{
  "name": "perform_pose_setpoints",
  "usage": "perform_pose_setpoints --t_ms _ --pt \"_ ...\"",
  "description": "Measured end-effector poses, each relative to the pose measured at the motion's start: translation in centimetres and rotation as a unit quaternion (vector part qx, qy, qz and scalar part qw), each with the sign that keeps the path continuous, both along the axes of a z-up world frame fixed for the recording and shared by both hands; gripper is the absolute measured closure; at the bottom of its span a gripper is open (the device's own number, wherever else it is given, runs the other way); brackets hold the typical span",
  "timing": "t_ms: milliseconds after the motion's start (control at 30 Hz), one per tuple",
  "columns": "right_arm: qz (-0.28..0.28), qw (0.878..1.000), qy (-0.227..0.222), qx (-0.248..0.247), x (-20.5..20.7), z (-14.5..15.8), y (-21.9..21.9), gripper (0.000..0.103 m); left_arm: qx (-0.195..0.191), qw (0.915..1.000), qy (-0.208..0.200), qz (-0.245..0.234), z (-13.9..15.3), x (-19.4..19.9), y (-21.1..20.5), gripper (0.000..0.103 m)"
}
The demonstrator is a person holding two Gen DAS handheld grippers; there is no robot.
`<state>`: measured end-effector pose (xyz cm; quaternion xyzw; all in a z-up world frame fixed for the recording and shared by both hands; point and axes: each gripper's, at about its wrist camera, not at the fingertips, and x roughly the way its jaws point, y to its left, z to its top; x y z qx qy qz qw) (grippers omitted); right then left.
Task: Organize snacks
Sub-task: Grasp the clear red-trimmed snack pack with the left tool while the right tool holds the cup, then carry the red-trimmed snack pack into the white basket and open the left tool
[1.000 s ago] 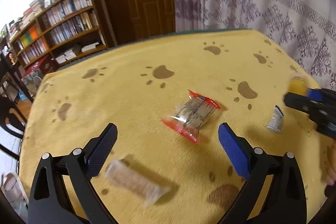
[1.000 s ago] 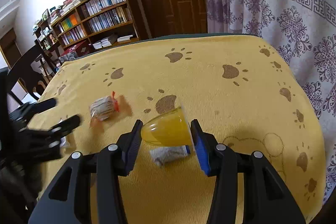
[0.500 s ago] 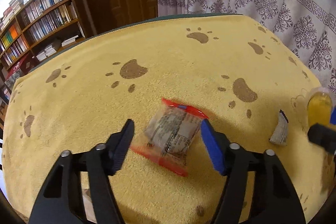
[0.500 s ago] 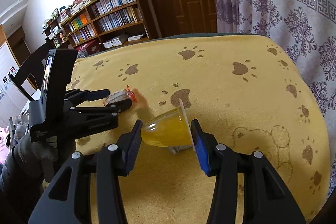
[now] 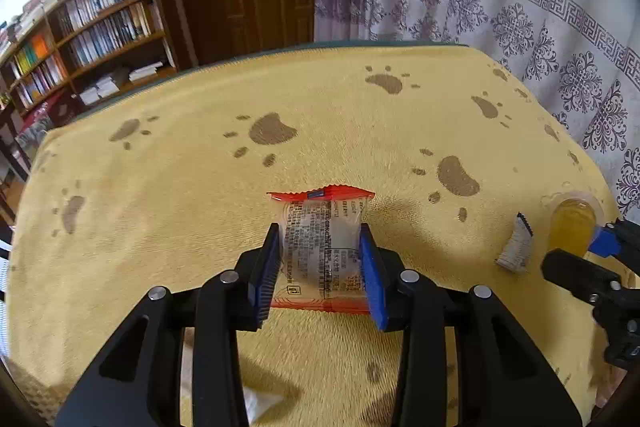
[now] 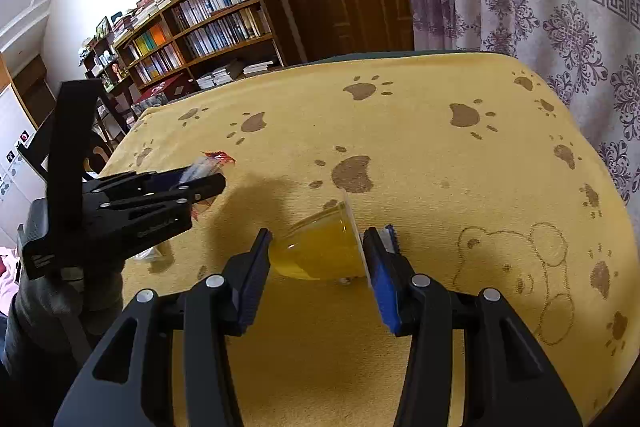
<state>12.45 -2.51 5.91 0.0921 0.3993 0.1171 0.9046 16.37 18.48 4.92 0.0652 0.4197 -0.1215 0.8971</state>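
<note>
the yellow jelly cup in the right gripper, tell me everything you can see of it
The jelly cup is a small clear plastic cup of orange-yellow jelly, tapered, with a flat foil lid wider than its mouth. It lies on its side, lid toward the right finger, base toward the left, clamped between the blue pads of the right gripper just above the yellow paw-print cloth. A small silver wrapper lies beside it on the cloth.
</note>
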Motion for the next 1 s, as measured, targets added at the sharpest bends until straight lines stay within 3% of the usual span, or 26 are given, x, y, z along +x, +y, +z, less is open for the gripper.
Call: perform_pose_setpoints --t_ms 200,467,1000 --pt "0.011 1.000 -0.008 0.002 -0.6 0.6 1.3 0.056 0.006 0.9996 -0.012 0.024 2.6 -1.6 1.2 0.064" --pt "0.035 0.999 -0.007 0.016 -1.4 0.6 4.0 0.056 -0.003 0.9963 -0.053 0.068 6.7 -5.5 5.7 0.064" --pt "0.120 0.992 -0.020 0.025 -4.4 2.0 12.5 0.056 0.005 0.9761 -0.116 0.184 9.6 -15.2 18.3 0.064"
